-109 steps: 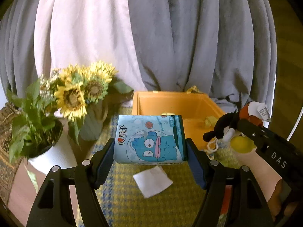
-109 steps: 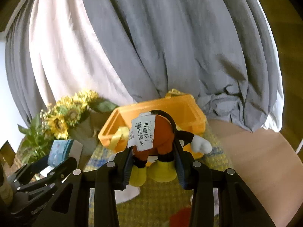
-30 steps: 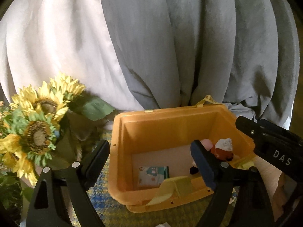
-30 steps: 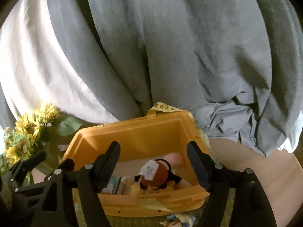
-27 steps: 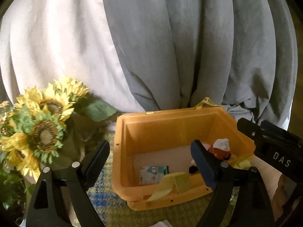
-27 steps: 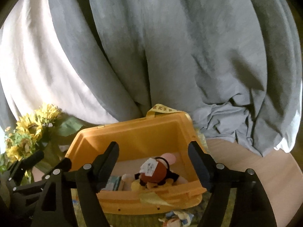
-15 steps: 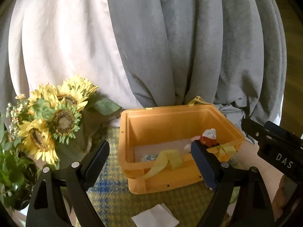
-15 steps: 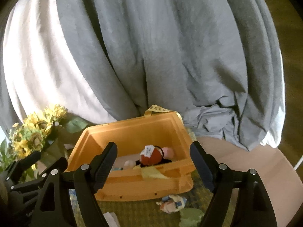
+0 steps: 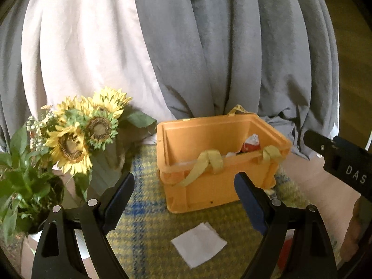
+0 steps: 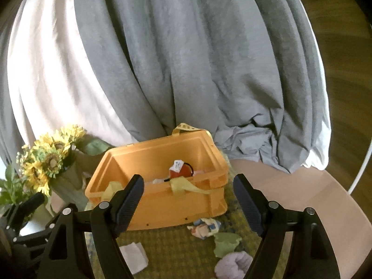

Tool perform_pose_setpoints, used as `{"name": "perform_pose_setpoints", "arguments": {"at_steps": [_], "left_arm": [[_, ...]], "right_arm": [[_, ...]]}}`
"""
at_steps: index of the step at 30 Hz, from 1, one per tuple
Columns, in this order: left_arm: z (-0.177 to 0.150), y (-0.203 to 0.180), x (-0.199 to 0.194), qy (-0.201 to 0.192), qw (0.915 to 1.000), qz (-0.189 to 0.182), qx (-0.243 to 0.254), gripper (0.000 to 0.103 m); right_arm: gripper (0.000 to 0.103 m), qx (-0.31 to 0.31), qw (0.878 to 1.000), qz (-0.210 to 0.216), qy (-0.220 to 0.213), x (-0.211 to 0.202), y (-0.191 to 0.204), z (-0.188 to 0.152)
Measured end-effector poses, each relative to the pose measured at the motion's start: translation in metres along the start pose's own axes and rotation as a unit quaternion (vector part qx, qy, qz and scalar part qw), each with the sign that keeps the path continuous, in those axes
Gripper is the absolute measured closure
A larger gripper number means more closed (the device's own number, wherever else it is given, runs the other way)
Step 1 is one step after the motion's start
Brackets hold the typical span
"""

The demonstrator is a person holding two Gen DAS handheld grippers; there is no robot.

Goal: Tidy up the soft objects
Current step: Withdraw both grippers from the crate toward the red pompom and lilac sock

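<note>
Left wrist view shows the left gripper [image 9: 183,200] with its jaws spread wide and nothing between them, held back from the orange crate [image 9: 204,186]; the crate stands on a yellow-and-blue checked mat [image 9: 148,223], with a sunflower bouquet [image 9: 79,134] well to its left and a white cloth square [image 9: 198,244] lying flat on the mat in front of it; right wrist view shows the right gripper [image 10: 188,200] likewise wide and empty, the crate beyond its fingertips; inside the crate sits a plush toy [image 10: 180,171] with a white tag; just in front of the crate's right corner lie a small crumpled doll [image 10: 205,229], a green cloth [image 10: 225,243] and a lilac plush [image 10: 233,266].
</note>
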State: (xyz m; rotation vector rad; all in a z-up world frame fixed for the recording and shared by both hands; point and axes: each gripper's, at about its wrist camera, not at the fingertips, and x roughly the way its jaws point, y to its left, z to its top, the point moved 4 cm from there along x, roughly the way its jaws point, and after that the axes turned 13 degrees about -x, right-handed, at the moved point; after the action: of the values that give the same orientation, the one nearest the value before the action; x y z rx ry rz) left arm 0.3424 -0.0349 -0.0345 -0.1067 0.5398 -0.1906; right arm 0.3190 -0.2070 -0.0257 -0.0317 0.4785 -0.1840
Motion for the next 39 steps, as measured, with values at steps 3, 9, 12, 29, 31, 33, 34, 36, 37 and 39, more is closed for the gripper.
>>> {"name": "perform_pose_setpoints", "arguments": {"at_steps": [3,9,12,29,31,33,34,36,37,39], "left_arm": [[-0.008,0.002,-0.008,0.002,1.0000,-0.002,0.004,0.015],[-0.025,0.002,-0.019,0.012,0.9998,-0.007,0.014,0.015],[-0.033,0.001,-0.021,0.026,0.9993,-0.019,0.019,0.015],[-0.073,0.000,-0.014,0.068,0.9946,-0.045,0.064,0.015],[-0.078,0.000,-0.010,0.076,0.9939,-0.046,0.066,0.015],[-0.084,0.002,-0.004,0.087,0.9927,-0.048,0.068,0.016],[-0.087,0.002,-0.002,0.091,0.9922,-0.050,0.068,0.016],[-0.092,0.004,0.002,0.097,0.9915,-0.053,0.069,0.017],[-0.093,0.005,0.003,0.100,0.9912,-0.054,0.069,0.019],[-0.097,0.007,0.008,0.107,0.9903,-0.056,0.069,0.020]], "right_arm": [[0.023,-0.002,1.000,-0.007,-0.001,-0.010,0.003,-0.008],[0.023,0.010,1.000,-0.012,0.013,-0.023,0.004,-0.028],[0.023,0.016,1.000,-0.010,0.025,-0.027,0.005,-0.039],[0.023,0.057,0.995,-0.051,0.070,-0.047,0.001,-0.093],[0.023,0.060,0.994,-0.054,0.078,-0.047,0.002,-0.099],[0.023,0.063,0.993,-0.058,0.087,-0.046,0.003,-0.106],[0.023,0.064,0.992,-0.059,0.092,-0.046,0.004,-0.109],[0.023,0.070,0.990,-0.066,0.101,-0.044,0.004,-0.116],[0.023,0.073,0.989,-0.070,0.104,-0.044,0.004,-0.118],[0.023,0.078,0.988,-0.076,0.109,-0.043,0.005,-0.123]]}}
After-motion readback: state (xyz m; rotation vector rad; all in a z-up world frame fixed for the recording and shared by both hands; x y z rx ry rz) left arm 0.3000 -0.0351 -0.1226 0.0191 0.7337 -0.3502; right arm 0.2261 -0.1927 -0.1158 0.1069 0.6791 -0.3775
